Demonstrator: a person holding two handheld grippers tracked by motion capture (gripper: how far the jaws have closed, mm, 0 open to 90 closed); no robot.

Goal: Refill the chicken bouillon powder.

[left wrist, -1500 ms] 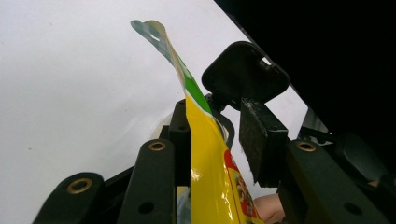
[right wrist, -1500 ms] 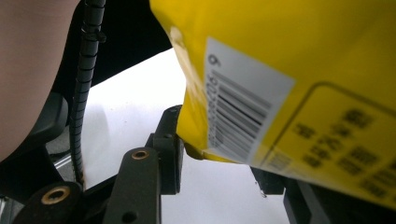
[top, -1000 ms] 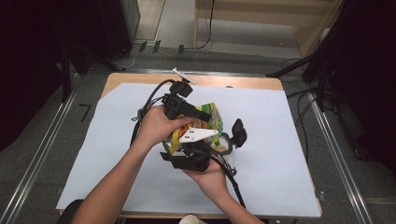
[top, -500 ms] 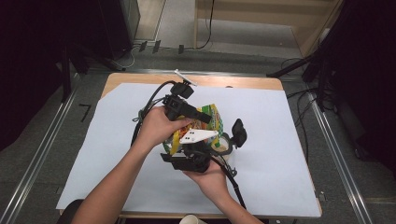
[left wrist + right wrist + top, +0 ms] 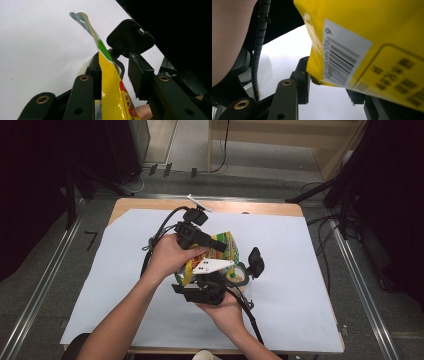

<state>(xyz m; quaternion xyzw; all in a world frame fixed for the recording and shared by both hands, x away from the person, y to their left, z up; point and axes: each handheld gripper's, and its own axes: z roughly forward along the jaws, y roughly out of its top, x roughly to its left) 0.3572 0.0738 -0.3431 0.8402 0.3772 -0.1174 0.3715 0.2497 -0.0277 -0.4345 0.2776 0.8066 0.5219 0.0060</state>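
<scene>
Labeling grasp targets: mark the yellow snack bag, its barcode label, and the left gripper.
yellow snack bag (image 5: 110,82), left gripper view, on its yellow edge between the jaws.
barcode label (image 5: 343,60), right gripper view, on the white patch with the bars.
left gripper (image 5: 116,75), left gripper view, midway between its fingertips.

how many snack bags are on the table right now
1. A single yellow snack bag sits mid-table on the white sheet, between the left gripper and the right gripper. Hands cover part of that spot, so something small could be hidden.
</scene>
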